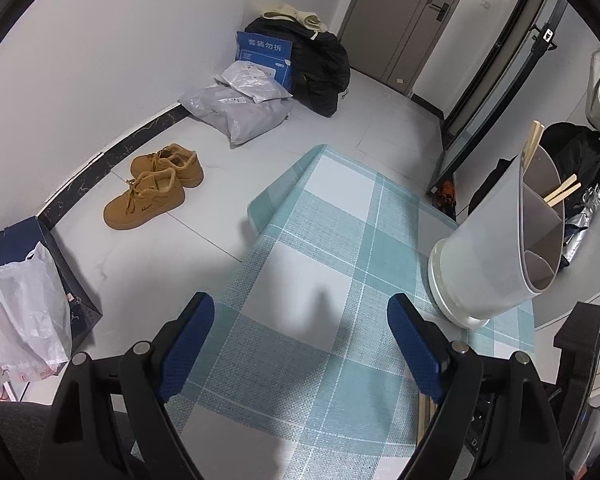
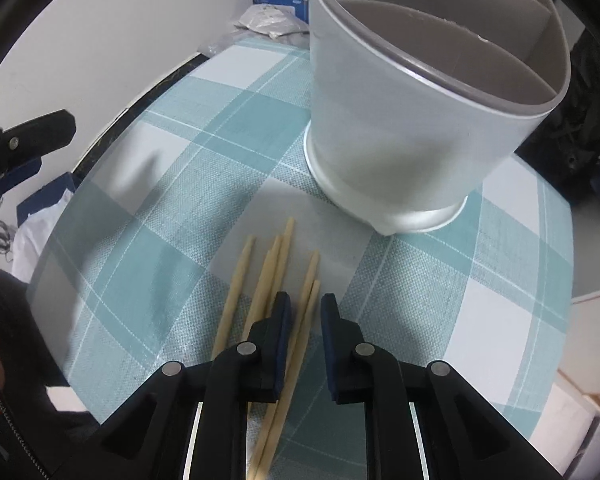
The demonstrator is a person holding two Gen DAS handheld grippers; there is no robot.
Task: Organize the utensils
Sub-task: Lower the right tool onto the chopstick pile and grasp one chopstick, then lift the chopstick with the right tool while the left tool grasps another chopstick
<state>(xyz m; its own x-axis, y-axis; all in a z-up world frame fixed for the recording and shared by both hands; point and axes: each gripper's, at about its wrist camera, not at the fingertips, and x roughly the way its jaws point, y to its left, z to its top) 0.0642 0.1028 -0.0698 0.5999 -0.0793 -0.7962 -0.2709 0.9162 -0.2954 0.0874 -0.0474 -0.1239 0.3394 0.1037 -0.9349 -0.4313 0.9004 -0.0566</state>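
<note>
Right wrist: chopsticks (image 2: pixel 296 344) between parted fingers (image 2: pixel 284 328)

A white utensil holder (image 2: pixel 400 120) with a grey rim stands upright on the desk's teal-and-white checked cloth (image 2: pixel 172 184), toward the far right part of the desk. Inner dividers split it into compartments; one far compartment holds a few pale wooden chopsticks (image 1: pixel 562 194), leaning with their ends above the rim, and the near compartments look empty. On the cloth just in front of the holder's base lie five or six loose chopsticks (image 2: pixel 272 276) of the same light wood, roughly parallel, tapered tips pointing toward the holder, fanned slightly apart.
</note>
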